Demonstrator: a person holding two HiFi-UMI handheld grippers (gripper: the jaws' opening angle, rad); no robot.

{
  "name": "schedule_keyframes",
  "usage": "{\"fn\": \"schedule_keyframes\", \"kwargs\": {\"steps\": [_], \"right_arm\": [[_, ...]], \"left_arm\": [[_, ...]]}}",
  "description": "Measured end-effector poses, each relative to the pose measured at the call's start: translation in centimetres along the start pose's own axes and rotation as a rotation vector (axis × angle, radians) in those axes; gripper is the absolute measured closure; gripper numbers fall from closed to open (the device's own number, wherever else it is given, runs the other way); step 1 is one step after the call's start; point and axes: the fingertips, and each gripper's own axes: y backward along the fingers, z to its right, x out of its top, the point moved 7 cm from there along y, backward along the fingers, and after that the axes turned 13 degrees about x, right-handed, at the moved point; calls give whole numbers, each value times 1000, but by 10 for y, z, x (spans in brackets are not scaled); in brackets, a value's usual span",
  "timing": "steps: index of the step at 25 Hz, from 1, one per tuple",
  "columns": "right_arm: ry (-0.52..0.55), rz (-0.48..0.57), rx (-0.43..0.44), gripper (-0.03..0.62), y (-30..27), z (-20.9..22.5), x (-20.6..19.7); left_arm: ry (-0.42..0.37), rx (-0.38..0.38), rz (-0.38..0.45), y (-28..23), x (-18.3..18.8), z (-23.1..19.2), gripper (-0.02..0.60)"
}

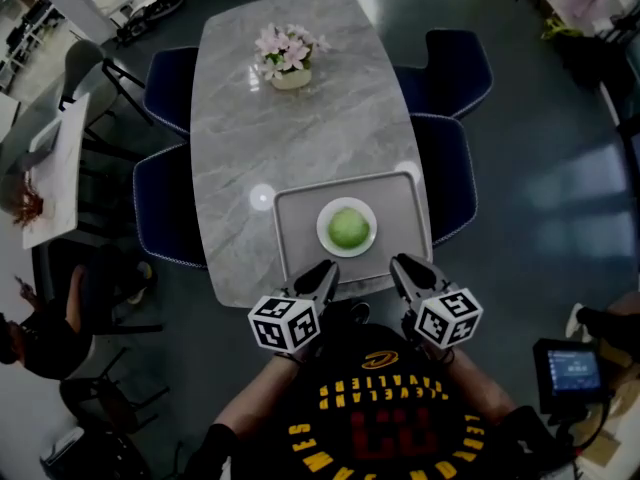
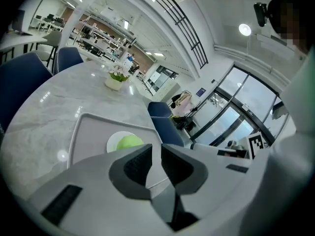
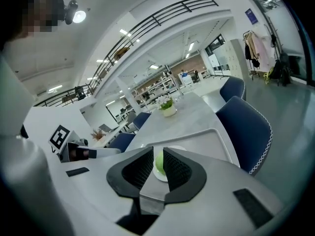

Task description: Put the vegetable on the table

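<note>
Vegetable (image 1: pixel 348 227), round and pale green, is sitting on a small white plate (image 1: pixel 323 236) in the middle of a grey tray (image 1: pixel 300 218), and the tray is lying at the near end of the marble table (image 1: pixel 290 138). Nothing is touching the vegetable.

Judging by the layout, the reach is only beginning, so the step in hand is getting one tool onto that ball. Doing it well is going to mean spreading the jaws wide before coming in. It also means closing across the fullest part of the ball rather than near its top, and squeezing gently, since a smooth round thing is likely to squirt out. Lifting it clear of the plate and the tray's raised lip is the next concern. Bare marble beside or beyond the tray is looking like the safest landing, well away from the table's edge in case it rolls.

The left gripper (image 1: pixel 322 273) and the right gripper (image 1: pixel 400 265) are both hovering over the table's near edge, just short of the tray. Each gripper's jaws are pressed almost together, with only a thin slit showing between the ribbed pads, and they are pinching nothing. Through the right gripper's slit the vegetable is showing some way ahead, roughly in line with the jaws
</note>
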Motion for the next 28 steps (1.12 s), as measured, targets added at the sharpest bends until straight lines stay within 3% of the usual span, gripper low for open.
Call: {"fn": "schedule_keyframes", "kwargs": {"steps": [10,20,28], "right_arm": [[-52,-82,-52,531,-44,26,13],[-132,-209,-35,531,-70,53,-6],[-165,-253,-34,531,-80,81,-13]], "left_arm": [[-3,54,-109,-39,15,-31,535],[97,125,-219,-62,-10,-59,535],[123,197,-227,-72,-14,-76,535]]}}
